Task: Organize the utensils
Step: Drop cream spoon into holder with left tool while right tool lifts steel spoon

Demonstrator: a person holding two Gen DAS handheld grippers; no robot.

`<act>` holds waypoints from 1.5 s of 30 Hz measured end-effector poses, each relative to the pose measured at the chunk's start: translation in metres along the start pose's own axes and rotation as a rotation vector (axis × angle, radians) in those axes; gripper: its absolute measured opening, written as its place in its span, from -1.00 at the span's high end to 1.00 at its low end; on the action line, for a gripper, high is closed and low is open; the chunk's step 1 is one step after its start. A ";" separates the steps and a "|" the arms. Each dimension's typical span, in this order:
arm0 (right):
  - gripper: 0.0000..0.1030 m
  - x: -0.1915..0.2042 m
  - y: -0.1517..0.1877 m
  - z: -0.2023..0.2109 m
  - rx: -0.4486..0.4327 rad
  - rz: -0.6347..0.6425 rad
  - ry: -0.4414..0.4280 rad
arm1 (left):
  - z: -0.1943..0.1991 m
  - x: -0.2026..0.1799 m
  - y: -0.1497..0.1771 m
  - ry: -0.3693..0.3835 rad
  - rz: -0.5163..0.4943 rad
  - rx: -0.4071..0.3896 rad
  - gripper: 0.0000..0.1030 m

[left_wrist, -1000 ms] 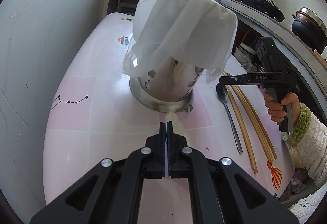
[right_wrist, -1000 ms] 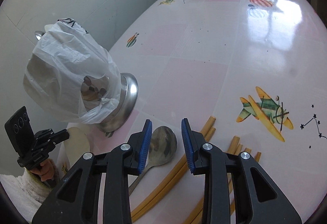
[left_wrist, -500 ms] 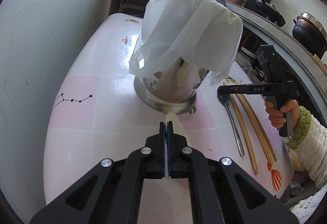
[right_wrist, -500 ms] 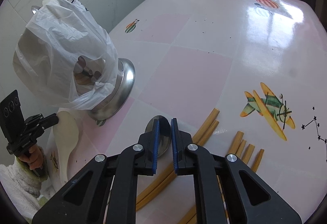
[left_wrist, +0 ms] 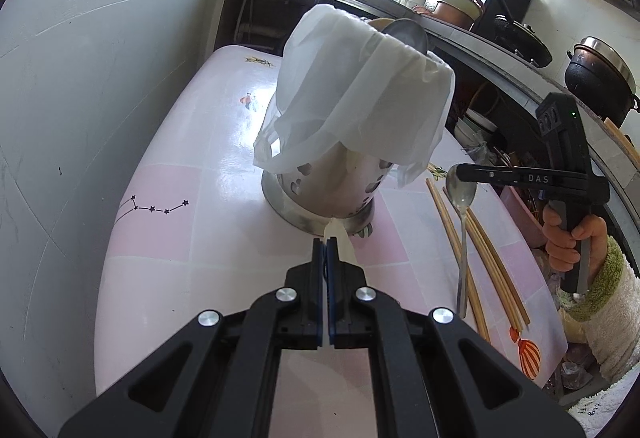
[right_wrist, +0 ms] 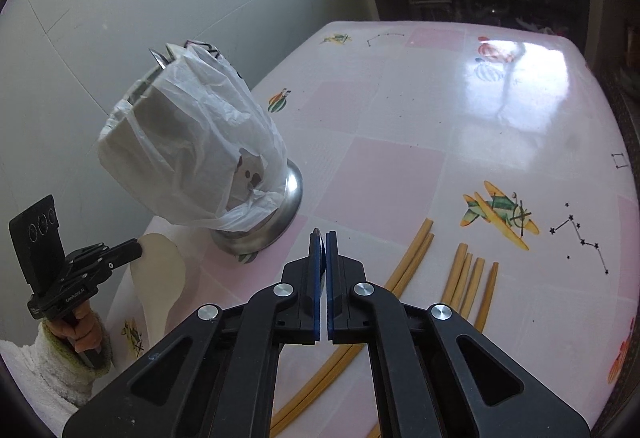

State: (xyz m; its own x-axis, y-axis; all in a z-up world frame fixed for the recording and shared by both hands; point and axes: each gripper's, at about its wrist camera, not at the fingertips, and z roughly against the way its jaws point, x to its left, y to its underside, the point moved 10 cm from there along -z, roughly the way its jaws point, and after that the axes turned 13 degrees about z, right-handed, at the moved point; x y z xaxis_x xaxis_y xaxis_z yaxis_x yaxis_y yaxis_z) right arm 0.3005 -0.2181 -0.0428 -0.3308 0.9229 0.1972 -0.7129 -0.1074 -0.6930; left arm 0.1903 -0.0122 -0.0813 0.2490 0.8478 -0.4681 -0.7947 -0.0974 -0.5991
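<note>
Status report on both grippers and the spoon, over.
Left gripper shut, by paddle. Right gripper just closed on spoon, bowl end raised. Bag drapes over holder.

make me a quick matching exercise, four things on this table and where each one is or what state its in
Things:
1. metal spoon
2. chopsticks
3. utensil holder
4. pale rice paddle

States:
a. draped with a white plastic bag
b. gripped at the bowl in the right gripper, handle hanging down
c. loose on the tablecloth
d. flat beside the holder's base, by the left gripper

Pairs: 1-b, 2-c, 3-a, 4-d
</note>
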 end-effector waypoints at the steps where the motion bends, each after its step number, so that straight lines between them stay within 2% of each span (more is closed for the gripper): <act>1: 0.99 0.003 0.000 0.012 -0.023 0.001 0.016 | 0.003 -0.001 -0.001 0.003 0.000 -0.009 0.99; 11: 0.99 0.031 0.001 0.090 -0.213 -0.027 0.098 | 0.040 -0.021 -0.015 0.016 -0.036 -0.114 0.99; 22: 0.99 0.037 -0.005 0.110 -0.300 -0.076 0.117 | 0.093 -0.050 -0.048 0.031 -0.092 -0.253 0.99; 30: 0.99 0.037 -0.002 0.115 -0.328 -0.097 0.085 | 0.147 -0.087 -0.103 0.041 -0.166 -0.434 0.99; 35: 0.99 0.034 0.001 0.115 -0.343 -0.122 0.052 | 0.165 -0.112 -0.146 0.026 -0.207 -0.540 0.99; 41: 0.99 0.028 0.004 0.112 -0.343 -0.139 0.024 | 0.166 -0.131 -0.197 -0.001 -0.224 -0.642 0.99; 45: 0.99 0.023 0.006 0.110 -0.343 -0.157 0.007 | 0.141 -0.133 -0.222 -0.058 -0.237 -0.672 0.99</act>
State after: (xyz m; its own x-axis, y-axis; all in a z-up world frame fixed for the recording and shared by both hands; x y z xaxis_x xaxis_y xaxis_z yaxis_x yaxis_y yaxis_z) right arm 0.2209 -0.2384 0.0335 -0.2286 0.9209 0.3156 -0.5056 0.1647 -0.8469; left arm 0.2552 -0.0294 0.2052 0.3280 0.9107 -0.2512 -0.2053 -0.1909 -0.9599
